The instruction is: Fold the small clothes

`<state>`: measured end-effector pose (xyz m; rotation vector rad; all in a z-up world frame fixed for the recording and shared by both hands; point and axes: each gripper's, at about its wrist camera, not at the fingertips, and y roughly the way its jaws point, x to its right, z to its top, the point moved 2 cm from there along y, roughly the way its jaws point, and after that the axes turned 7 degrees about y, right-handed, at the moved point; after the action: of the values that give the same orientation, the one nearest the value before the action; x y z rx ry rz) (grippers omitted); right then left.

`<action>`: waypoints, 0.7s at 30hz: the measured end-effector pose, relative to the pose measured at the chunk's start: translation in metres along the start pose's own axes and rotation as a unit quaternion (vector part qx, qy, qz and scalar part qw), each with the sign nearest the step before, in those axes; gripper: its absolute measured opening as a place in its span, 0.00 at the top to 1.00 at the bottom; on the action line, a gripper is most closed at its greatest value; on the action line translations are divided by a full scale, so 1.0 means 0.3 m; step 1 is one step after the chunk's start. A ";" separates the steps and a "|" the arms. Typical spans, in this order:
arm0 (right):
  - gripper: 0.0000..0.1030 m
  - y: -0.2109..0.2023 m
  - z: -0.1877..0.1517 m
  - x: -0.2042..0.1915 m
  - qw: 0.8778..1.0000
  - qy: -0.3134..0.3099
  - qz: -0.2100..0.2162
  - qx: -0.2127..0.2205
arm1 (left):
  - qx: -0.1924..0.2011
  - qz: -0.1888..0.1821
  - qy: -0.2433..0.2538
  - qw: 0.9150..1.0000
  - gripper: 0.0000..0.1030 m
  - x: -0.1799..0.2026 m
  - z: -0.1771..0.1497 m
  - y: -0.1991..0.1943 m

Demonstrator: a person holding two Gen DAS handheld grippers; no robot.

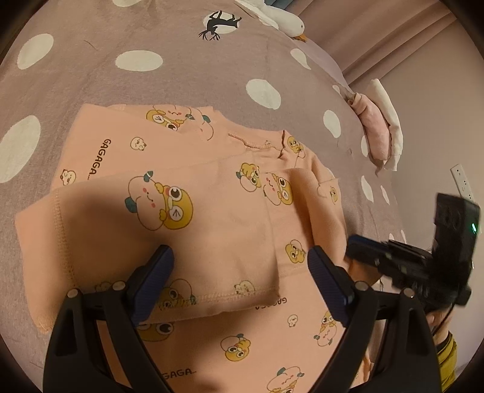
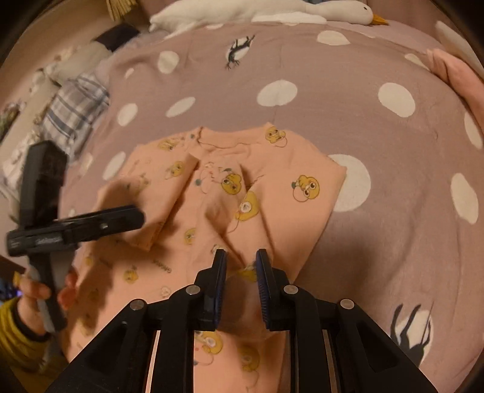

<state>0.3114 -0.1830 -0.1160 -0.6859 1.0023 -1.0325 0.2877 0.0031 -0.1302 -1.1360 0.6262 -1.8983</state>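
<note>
Garment: a small peach top [image 1: 211, 211] with a cartoon print lies on the bed [image 1: 181, 78], on a mauve cover with white spots; its neckline points away from the person.
Step in hand: the sideways folds, by my reading. One sleeve panel [image 1: 169, 229] already lies folded across the body of the top, and the other side is raised in a ridge.
Left claw [image 1: 240, 272]: jaws wide apart, hovering over the folded panel, gripping nothing; whether the tips touch the cloth I cannot tell.
Right claw [image 2: 240, 266]: jaws narrow, a fold of the peach cloth passing between the pads [image 2: 219, 272]; it looks pinched, since the fabric rises in creases toward the tips.
Left hand pose: the claw angles down at the near hem; in the right wrist view the fingers [image 2: 36, 291] wrap the handle, a mustard sleeve [image 2: 18, 332] behind them.
Right hand pose: the claw tilts steeply down at the top's near right part.
Next move calls for: carrying the pinched edge over toward the middle so it lands flat on the folded panel, then letting go without dragging the layers.
Risk: the loose panel under the left claw may shift if the cloth is pulled.
Nearby: a stack of folded clothes [image 1: 381, 127] at the bed's edge, and a white goose toy [image 2: 272, 12] at the far side.
</note>
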 end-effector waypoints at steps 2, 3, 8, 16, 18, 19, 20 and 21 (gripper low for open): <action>0.80 -0.015 0.026 0.032 0.999 0.044 0.026 0.015 | 0.000 -0.002 0.000 1.000 0.12 -0.002 -0.001 0.000; 0.80 -0.035 0.036 0.051 0.998 0.057 0.019 0.033 | 0.000 -0.002 0.000 1.000 0.12 -0.003 -0.002 0.001; 0.78 0.004 0.081 0.113 0.993 0.108 -0.024 0.032 | 0.001 0.000 0.005 1.000 0.12 -0.001 -0.003 0.003; 0.68 0.052 0.077 0.043 0.994 0.112 0.001 0.014 | 0.002 -0.005 0.004 1.000 0.12 -0.005 -0.006 -0.001; 0.68 0.028 0.067 0.046 0.993 0.116 0.009 0.010 | 0.003 -0.006 0.005 1.000 0.12 -0.006 -0.007 -0.002; 0.68 0.021 0.064 0.043 0.993 0.118 0.016 0.009 | 0.003 -0.006 0.005 1.000 0.12 -0.007 -0.007 -0.003; 0.68 0.017 0.063 0.040 0.993 0.117 0.025 0.009 | 0.004 -0.006 0.005 1.000 0.12 -0.007 -0.008 -0.003; 0.68 0.021 0.067 0.030 0.993 0.113 0.031 0.009 | 0.004 -0.006 0.005 1.000 0.12 -0.007 -0.008 -0.002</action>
<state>0.3335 -0.1888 -0.1163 -0.5269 1.2014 -1.0806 0.2858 0.0052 -0.1319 -1.1277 0.6183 -1.9157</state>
